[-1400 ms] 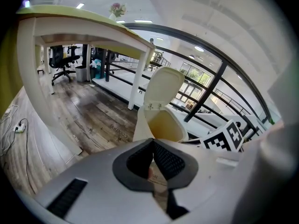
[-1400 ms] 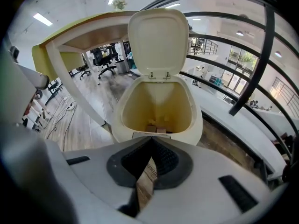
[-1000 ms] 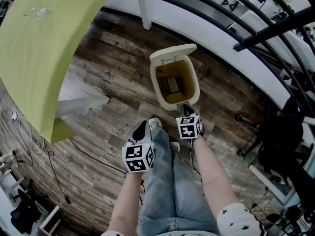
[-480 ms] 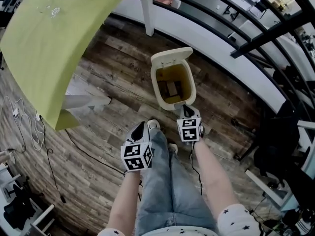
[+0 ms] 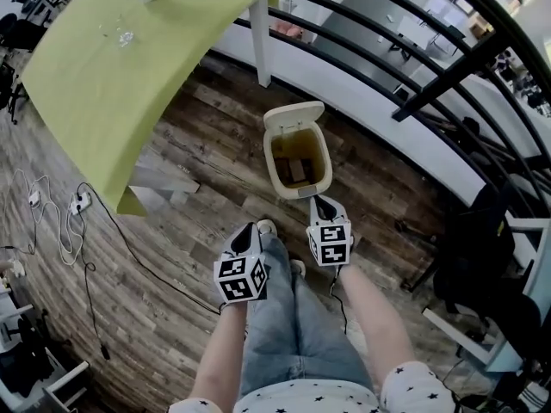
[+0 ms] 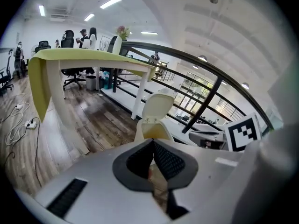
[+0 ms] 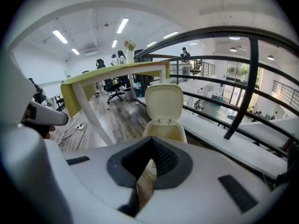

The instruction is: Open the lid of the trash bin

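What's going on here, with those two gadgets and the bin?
A person stands on a wooden floor, holding a left gripper and a right gripper, both pointing at a cream trash bin in front of their feet. The bin's lid is already up, and some brownish rubbish shows inside. Both grippers have their jaws shut on nothing, and neither is holding the bin. The right one is closer to it. A green table stands off to the left.

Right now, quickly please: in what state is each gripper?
Left gripper: shut, nothing between its jaws.
Right gripper: shut, nothing between its jaws.
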Action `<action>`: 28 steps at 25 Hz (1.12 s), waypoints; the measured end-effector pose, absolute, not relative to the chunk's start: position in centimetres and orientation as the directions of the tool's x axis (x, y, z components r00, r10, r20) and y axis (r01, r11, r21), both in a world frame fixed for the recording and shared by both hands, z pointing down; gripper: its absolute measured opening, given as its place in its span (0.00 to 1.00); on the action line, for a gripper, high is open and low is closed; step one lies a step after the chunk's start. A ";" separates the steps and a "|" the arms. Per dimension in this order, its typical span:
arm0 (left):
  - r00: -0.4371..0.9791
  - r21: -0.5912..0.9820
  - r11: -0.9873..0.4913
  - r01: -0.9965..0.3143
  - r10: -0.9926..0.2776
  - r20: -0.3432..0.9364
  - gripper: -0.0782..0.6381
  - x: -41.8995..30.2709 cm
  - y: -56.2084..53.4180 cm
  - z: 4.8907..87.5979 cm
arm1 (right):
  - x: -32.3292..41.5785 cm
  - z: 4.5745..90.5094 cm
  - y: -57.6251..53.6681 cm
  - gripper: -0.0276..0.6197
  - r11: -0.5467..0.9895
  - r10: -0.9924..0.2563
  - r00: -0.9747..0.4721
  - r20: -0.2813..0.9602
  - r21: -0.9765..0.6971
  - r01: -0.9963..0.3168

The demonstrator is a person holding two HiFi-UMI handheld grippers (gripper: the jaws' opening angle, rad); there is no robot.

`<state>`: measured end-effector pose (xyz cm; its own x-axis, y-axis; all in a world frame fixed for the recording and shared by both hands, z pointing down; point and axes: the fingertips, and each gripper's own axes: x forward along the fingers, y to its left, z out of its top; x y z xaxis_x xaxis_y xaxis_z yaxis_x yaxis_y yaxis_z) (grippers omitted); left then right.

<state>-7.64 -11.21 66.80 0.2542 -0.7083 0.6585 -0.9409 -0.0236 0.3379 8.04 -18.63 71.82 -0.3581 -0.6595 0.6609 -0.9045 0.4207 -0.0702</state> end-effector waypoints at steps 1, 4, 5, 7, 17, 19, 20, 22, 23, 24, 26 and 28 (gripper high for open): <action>0.252 0.337 -0.024 -0.941 -0.713 0.655 0.12 -7.5 -11.0 66.1 | 8.0 70.8 -18.2 0.03 0.431 -0.666 -0.366 0.650 -0.065 -0.900; 0.249 0.336 -0.025 -0.941 -0.723 0.644 0.12 -7.1 -10.2 64.0 | 7.6 67.7 -16.8 0.03 0.459 -0.680 -0.386 0.623 -0.049 -0.887; 0.250 0.339 -0.025 -0.941 -0.726 0.641 0.12 -7.0 -9.9 63.4 | 7.6 66.7 -16.3 0.03 0.465 -0.684 -0.392 0.615 -0.046 -0.884; 0.256 0.344 -0.029 -0.939 -0.728 0.637 0.12 -6.7 -9.5 62.2 | 7.7 65.0 -15.4 0.03 0.474 -0.688 -0.397 0.608 -0.039 -0.880; 0.289 0.331 -0.087 -0.940 -0.722 0.629 0.12 -5.1 -7.1 55.9 | 8.9 56.2 -12.2 0.03 0.436 -0.723 -0.404 0.560 -0.084 -0.896; 0.292 0.323 -0.100 -0.941 -0.723 0.626 0.12 -4.7 -6.7 54.9 | 9.4 54.9 -11.6 0.03 0.427 -0.730 -0.402 0.552 -0.090 -0.900; 0.294 0.320 -0.106 -0.941 -0.724 0.624 0.12 -4.5 -6.5 54.5 | 9.5 54.3 -11.3 0.03 0.424 -0.732 -0.403 0.549 -0.095 -0.901; 0.301 0.318 -0.119 -0.941 -0.725 0.619 0.12 -4.1 -6.2 53.4 | 9.7 52.8 -10.7 0.03 0.419 -0.736 -0.409 0.539 -0.112 -0.901; 0.304 0.318 -0.124 -0.940 -0.725 0.618 0.12 -3.9 -6.0 52.8 | 9.8 52.0 -10.4 0.03 0.416 -0.739 -0.412 0.532 -0.121 -0.901; 0.307 0.316 -0.129 -0.940 -0.724 0.617 0.12 -3.7 -5.8 52.3 | 9.9 51.3 -10.0 0.03 0.413 -0.743 -0.416 0.525 -0.130 -0.902; 0.312 0.313 -0.140 -0.939 -0.726 0.612 0.12 -3.4 -5.4 51.2 | 10.1 50.0 -9.3 0.03 0.408 -0.749 -0.420 0.513 -0.143 -0.902; 0.318 0.313 -0.151 -0.938 -0.734 0.600 0.12 -3.1 -5.2 50.0 | 10.3 48.8 -8.9 0.03 0.406 -0.753 -0.423 0.504 -0.150 -0.901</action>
<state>-3.05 -5.18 49.99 0.3182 -0.7336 0.6004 -0.9378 -0.1510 0.3125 10.31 -8.88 48.83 -0.4234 -0.7530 0.5037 -0.9013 0.4064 -0.1501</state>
